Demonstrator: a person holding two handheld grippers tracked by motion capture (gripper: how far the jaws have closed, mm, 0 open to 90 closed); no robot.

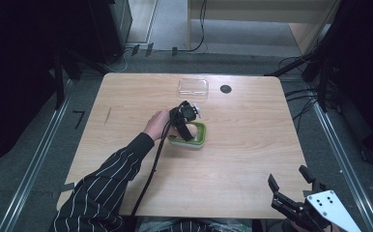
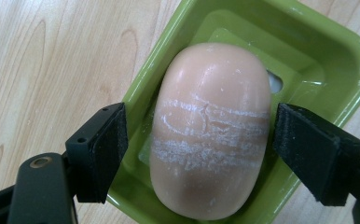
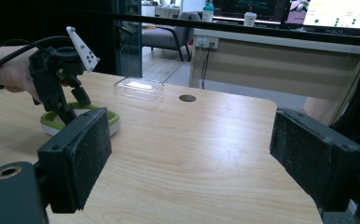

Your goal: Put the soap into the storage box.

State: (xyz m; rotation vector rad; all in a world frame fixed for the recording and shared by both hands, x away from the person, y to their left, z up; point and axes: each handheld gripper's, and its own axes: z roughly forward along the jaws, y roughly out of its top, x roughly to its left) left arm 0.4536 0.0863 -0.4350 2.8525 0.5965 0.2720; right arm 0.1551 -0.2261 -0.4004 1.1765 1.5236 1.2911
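Observation:
A peach-coloured bar of soap [image 2: 211, 130], streaked with white scuffs, lies in a green soap dish [image 2: 336, 60] near the table's middle [image 1: 200, 137]. My left gripper [image 2: 199, 149] hangs right over the dish, open, with a jaw on each side of the soap and a small gap to it. In the high view that gripper [image 1: 184, 121] covers most of the dish. My right gripper [image 1: 291, 186] stands open at the table's near right corner with nothing between its jaws; its own view shows the dish [image 3: 52, 122] and the left gripper [image 3: 68, 107] far off to the left.
A clear plastic lid [image 1: 193, 87] lies at the table's far edge, next to a round cable hole [image 1: 226, 89]. The wooden table [image 1: 252, 159] is bare on its right half. Black cable [image 1: 150, 174] trails along the person's striped sleeve.

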